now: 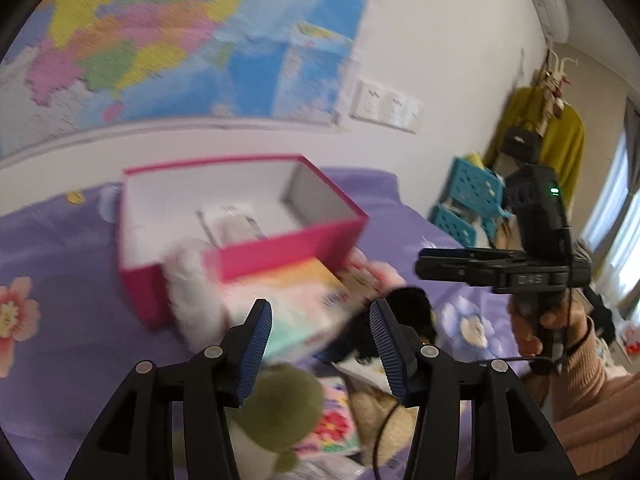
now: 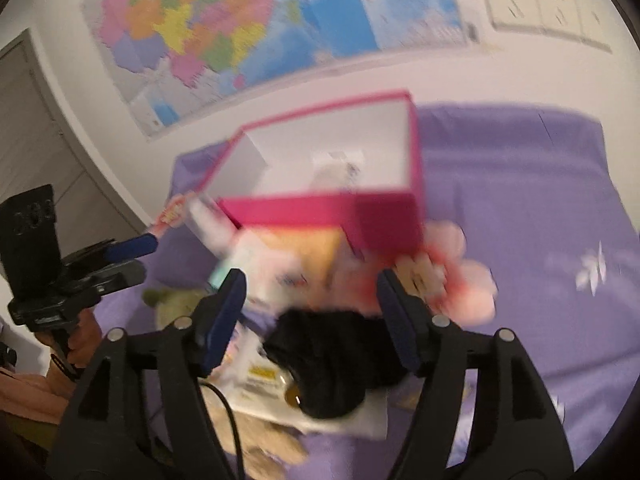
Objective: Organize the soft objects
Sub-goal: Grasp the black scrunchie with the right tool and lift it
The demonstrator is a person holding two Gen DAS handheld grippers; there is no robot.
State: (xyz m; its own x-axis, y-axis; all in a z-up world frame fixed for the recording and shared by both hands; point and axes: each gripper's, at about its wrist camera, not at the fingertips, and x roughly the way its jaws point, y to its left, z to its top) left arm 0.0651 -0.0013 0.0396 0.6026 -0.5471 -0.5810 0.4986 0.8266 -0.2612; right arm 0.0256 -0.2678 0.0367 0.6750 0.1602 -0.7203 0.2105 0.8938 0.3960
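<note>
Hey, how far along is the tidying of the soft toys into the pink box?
Barely started: the pink box holds only one pale item, too blurred to identify. Nothing is in hand; the left gripper and right gripper are both open and empty. The black plush, green plush and pink flower plush remain outside on the bed.

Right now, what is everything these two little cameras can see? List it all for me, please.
Box: one, pink outside, white inside, open, on the bed.
Small pale item: one, inside the box; too blurred to name.
Bedsheet: one, purple with flower prints.
Pile of soft things: black, white, green and pink plush pieces in front of the box; count unclear.
Pastel packet: one, against the box front.
Map: one, multicoloured, on the wall.
Wall sockets: a white row of three.
Crates: two, teal, beyond the bed.
Garment: one, mustard, hanging.
Left gripper: black, blue pads, open.
Right gripper: same, open.
Hand: holding the right gripper's handle.
</note>
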